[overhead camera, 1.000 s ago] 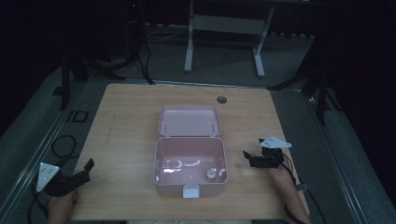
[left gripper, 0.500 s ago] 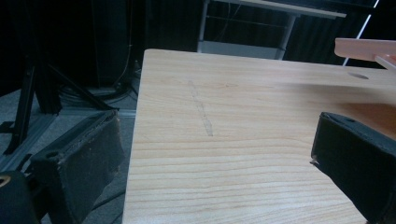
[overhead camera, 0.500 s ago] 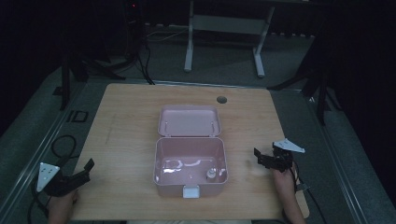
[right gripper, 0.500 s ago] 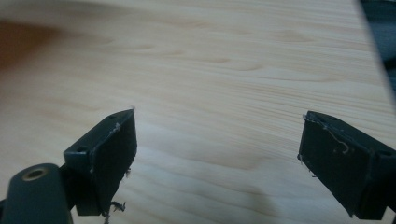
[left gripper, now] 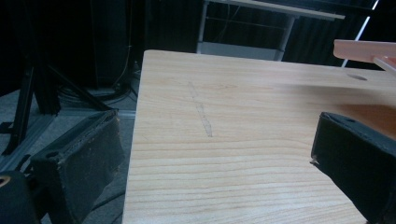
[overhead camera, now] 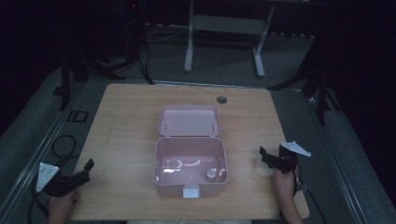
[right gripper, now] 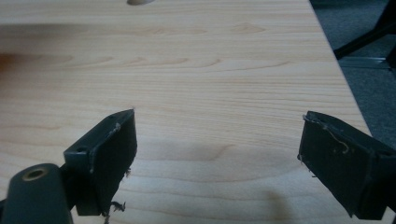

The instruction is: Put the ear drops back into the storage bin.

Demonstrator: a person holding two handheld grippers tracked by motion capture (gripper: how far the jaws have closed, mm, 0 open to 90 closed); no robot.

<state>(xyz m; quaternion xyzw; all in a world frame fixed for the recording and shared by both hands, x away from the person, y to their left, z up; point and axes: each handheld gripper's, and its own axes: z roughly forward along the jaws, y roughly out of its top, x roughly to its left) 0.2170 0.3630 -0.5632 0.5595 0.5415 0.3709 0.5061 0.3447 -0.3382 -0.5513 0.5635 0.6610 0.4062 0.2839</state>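
An open pink box point(overhead camera: 190, 164) sits mid-table, its lid point(overhead camera: 189, 121) laid back flat toward the far side. A small pale bottle-like item point(overhead camera: 211, 174) lies inside near the right front corner, beside a shiny streak on the box floor. My left gripper point(overhead camera: 83, 170) rests at the table's front left corner, open, with nothing between its jaws point(left gripper: 215, 154). My right gripper point(overhead camera: 267, 157) hovers near the right edge of the table, to the right of the box, also open and empty point(right gripper: 217, 149). The pink lid's edge point(left gripper: 369, 49) shows at the far right of the left gripper view.
A round cable hole point(overhead camera: 222, 99) lies in the wooden table point(overhead camera: 121, 135) behind the box. A white desk frame point(overhead camera: 224, 28) and dark stands sit on the floor beyond. Cables point(overhead camera: 60, 144) trail off the table's left side.
My right gripper has drawn back from the box toward the table's right edge and front. The left gripper has stayed put.
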